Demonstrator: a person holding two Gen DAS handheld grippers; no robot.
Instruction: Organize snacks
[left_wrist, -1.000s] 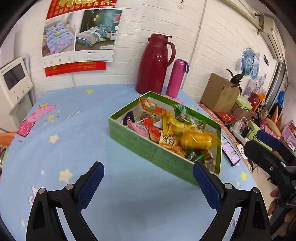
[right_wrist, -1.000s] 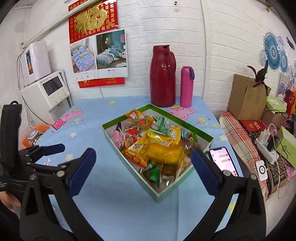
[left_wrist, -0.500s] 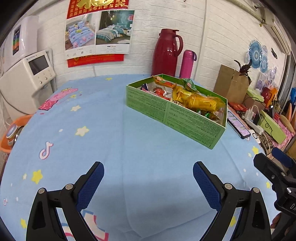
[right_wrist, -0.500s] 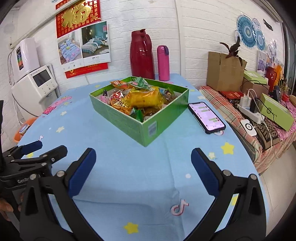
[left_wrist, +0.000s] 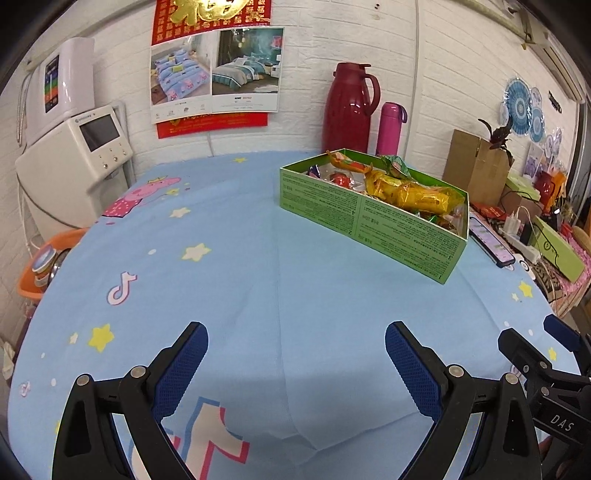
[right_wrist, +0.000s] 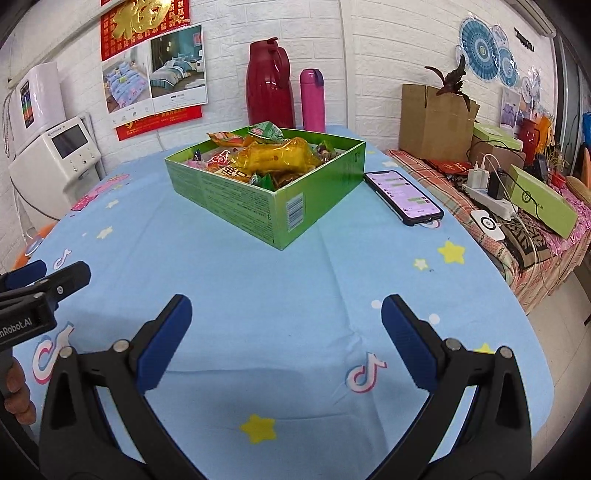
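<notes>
— Two grippers, both with jaws spread wide and nothing between them. The left gripper (left_wrist: 296, 345) and the right gripper (right_wrist: 286, 319) hang over bare blue tablecloth (left_wrist: 280, 280) near the table's front edge.

— And the snacks?

— All in the green box (right_wrist: 236, 201), which sits well ahead of both grippers, toward the far side of the table. A yellow packet (right_wrist: 275, 157) lies on top of the heap, a green wrapper (right_wrist: 264, 132) pokes up behind it.

— Can you read what lies underneath?

— Hardly. The box wall hides the lower packets, and in the left wrist view the long printed side (left_wrist: 369, 221) covers most of the contents.

— Anything one camera gets that the other misses?

— The right wrist view shows the phone (right_wrist: 403, 197) whole, lit, lying just beside the box; the left view catches only its edge behind the box corner. The right view also shows fingers (right_wrist: 18, 391) on the left gripper's handle. Both show the red thermos (left_wrist: 349, 110) and pink bottle (left_wrist: 389, 129) behind the box by the wall.
</notes>
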